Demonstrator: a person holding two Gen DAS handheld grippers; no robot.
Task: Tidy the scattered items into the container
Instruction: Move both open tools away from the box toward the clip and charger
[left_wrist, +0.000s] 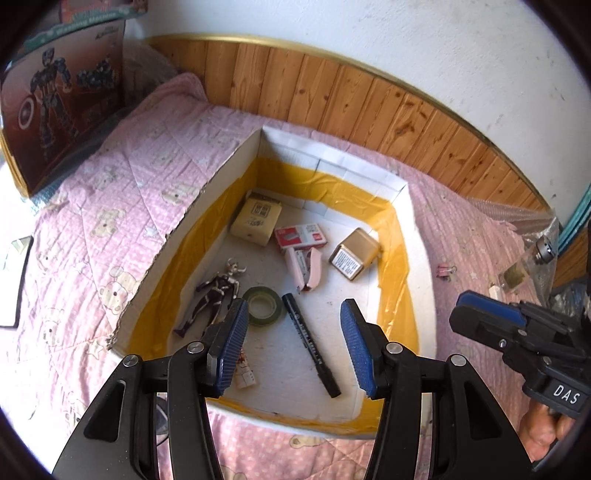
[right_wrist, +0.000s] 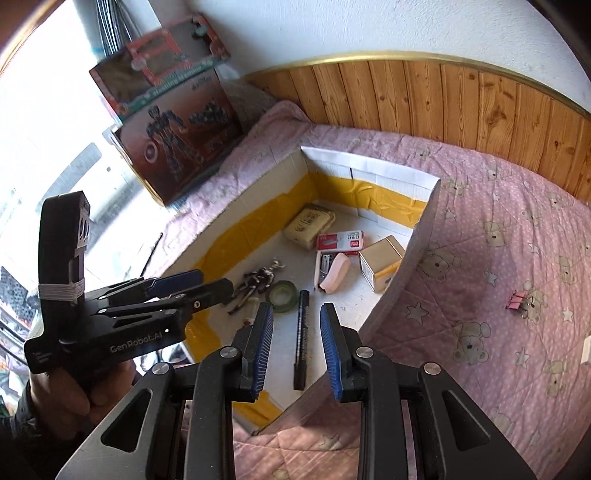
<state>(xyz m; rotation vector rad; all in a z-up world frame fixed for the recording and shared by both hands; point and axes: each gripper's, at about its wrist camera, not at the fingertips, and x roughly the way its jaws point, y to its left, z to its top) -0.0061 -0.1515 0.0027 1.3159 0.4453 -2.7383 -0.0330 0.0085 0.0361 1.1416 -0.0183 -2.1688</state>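
Both claws sit right up front here and neither has anything in it. Left claw is spread wide over the open box, with the black marker lying on the box floor below the gap between its pads, not touched. Right claw stands only partly open, jaws apart with nothing between them, hovering at the box's near corner.

Most of the stuff is already in: action figure, tape roll, pink stapler, staples box, a tan carton and a gold tin.

What's left out, as far as I can see, is the small pink binder clip on the pink quilt, a bit off the box's right wall. There's also a glass bottle at the far right edge, but it's too warped by the lens to say if it counts.

So I'd say next is the clip, and it's the right claw's job since it's on that side. Tip: come straight down and pinch the clip across its pink body rather than the wire loops. The quilt is soft, so press in lightly or you'll grab fabric too.
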